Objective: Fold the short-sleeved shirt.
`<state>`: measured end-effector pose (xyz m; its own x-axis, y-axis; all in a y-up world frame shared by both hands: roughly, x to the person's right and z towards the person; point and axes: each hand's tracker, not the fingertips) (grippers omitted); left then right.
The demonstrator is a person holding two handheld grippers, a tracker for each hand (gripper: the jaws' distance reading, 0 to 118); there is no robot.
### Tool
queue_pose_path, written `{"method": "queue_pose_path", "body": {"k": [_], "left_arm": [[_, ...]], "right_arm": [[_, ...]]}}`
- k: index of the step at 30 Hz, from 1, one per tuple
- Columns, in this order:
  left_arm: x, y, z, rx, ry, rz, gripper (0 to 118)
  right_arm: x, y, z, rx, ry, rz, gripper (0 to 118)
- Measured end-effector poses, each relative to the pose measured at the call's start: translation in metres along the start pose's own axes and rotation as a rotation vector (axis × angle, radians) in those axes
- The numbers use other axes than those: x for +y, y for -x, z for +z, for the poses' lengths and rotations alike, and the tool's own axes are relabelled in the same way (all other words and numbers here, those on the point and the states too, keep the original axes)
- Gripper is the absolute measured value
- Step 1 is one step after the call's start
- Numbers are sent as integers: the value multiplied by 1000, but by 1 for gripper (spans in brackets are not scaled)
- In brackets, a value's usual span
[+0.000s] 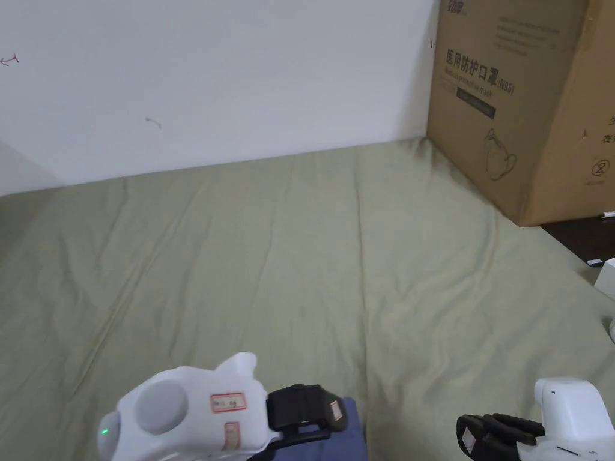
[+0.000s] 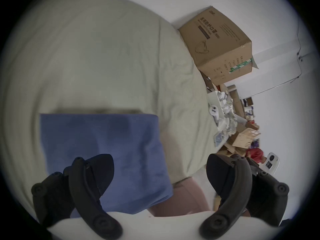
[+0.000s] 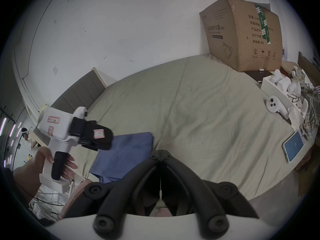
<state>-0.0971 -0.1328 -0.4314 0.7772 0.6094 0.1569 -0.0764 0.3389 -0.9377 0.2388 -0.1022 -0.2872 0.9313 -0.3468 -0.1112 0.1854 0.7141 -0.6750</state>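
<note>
The blue short-sleeved shirt [image 2: 103, 139] lies folded into a neat rectangle on the pale green bed sheet [image 1: 300, 252], near the front edge. My left gripper [image 2: 158, 162] hovers over it with its jaws wide apart and nothing between them; one jaw hangs above the cloth, the other past its right edge. In the head view the left gripper [image 1: 336, 414] sits at the bottom, just above a corner of the shirt [image 1: 348, 441]. My right gripper [image 3: 160, 151] is shut with its tips together and empty, to the right of the shirt [image 3: 124, 153], and also sits low right in the head view [image 1: 471, 438].
A large cardboard box [image 1: 516, 102] stands at the bed's far right corner against the white wall. Along the right edge lie a white controller [image 3: 275, 106], a phone [image 3: 293, 146] and a white tray of small items [image 3: 284, 86]. Wide bare sheet stretches beyond the shirt.
</note>
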Motion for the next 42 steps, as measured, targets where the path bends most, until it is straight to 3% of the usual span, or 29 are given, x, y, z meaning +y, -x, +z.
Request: {"method": "queue_pose_path", "body": {"k": [3,4,5,6,12,15,19,21,26,28,30,33,36,39,42], "left_arm": [[-8,4,22,72,-56,-70,107],[-13,2,26,63,-61,-87,88],[-16,0,28,0,-69,-103,37],[-18,-2,24,-30,-55,-113,6],[-29,-22,-47,115,53,-204,4],[-40,-15,-93,152,159,-170,4],[-47,-12,-115,57,103,-23,2],[-46,-18,-114,40,107,-49,2],[-46,-41,-35,-75,-166,-152,2],[-47,-48,15,-63,-320,-202,2],[-54,-57,66,59,-510,-294,2],[-79,-70,134,251,-806,-456,1],[-104,-72,179,386,-1004,-475,0],[-128,-64,203,503,-1133,-437,0],[-146,-47,205,614,-1206,-417,0]], "right_arm": [[0,-2,-1,-2,-5,-4,0],[0,-2,-1,-4,-11,-3,0],[0,-3,-1,-6,-17,-3,0],[0,-4,-1,-5,-22,-4,0],[0,-10,4,4,-28,-31,0],[-1,-12,6,-12,-22,-27,0],[-4,-10,7,-64,-18,31,0],[-4,-8,7,-51,-15,26,0],[4,6,17,126,-92,-32,0],[15,20,28,155,-170,12,0],[26,38,43,140,-287,83,0],[36,70,66,43,-519,193,0],[34,93,83,-89,-747,265,0],[30,103,92,-101,-813,254,0],[13,104,84,-224,-828,293,0]]}}
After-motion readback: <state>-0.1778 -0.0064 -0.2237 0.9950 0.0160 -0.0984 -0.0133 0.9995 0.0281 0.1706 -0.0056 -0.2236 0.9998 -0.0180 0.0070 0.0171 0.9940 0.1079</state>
